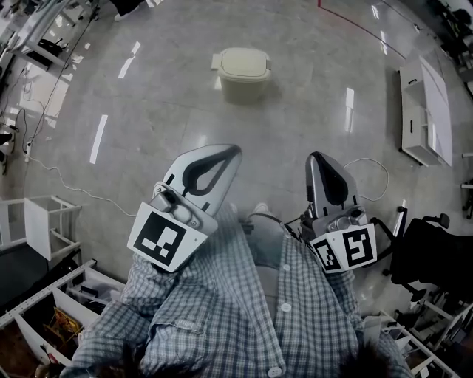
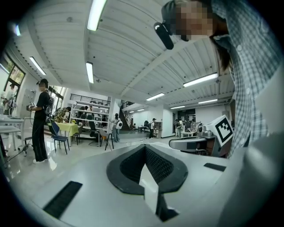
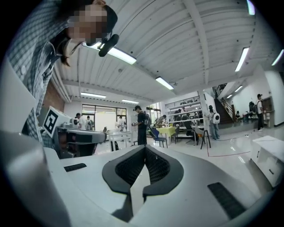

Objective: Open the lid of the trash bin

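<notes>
Two tools idle: left hand-held gripper (image 1: 235, 150) and right hand-held gripper (image 1: 316, 156), jaws pressed together on nothing.
My checked shirt (image 1: 222, 317) covers my arms; the cream trash bin (image 1: 242, 83), lid (image 1: 242, 63) down, stands well ahead on the glossy grey floor (image 1: 148, 111) of an open workshop.

A big open lab hall: polished floor (image 1: 162, 111), ceiling strip lights (image 2: 96, 13), storage shelves (image 2: 88, 108), worktables (image 3: 167, 130).

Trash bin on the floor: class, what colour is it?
The trash bin is cream; the head view shows it best.
</notes>
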The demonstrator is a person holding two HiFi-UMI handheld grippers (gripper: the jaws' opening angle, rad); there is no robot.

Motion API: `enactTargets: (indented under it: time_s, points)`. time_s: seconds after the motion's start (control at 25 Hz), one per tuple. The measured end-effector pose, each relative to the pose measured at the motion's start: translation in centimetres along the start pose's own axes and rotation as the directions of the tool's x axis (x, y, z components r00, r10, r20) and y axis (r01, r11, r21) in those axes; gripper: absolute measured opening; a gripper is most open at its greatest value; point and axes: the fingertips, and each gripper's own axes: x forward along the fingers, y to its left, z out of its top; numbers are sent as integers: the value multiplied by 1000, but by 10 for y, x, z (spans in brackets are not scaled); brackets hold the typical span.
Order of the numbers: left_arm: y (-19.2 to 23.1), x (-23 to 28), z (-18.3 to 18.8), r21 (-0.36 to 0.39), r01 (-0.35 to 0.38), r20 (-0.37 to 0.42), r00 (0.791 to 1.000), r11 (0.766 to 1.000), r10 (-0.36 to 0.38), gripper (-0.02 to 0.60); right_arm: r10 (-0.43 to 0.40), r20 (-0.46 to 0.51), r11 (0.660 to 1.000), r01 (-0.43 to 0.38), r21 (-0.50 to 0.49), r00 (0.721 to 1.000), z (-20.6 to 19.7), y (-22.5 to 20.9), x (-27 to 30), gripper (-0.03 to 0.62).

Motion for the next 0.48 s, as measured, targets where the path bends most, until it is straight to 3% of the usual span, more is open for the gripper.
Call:
enactTargets:
  time_s: [0.12,0.28,0.48]
  points:
    - [0,-8,1,20,12,6,1000,1000,-12,5,-53,-29,998,52,-25,998,-6,-4,-6,18]
    - [2,-19,-1,8,26,10,1000,1000,-26,5,-41,-90,989,28,-143,995,-10,15,-9,18]
    - [-3,-22,-2,21,54,17,998,998,-55,5,-47,-102,992,34,-124,994,-13,31,-14,18]
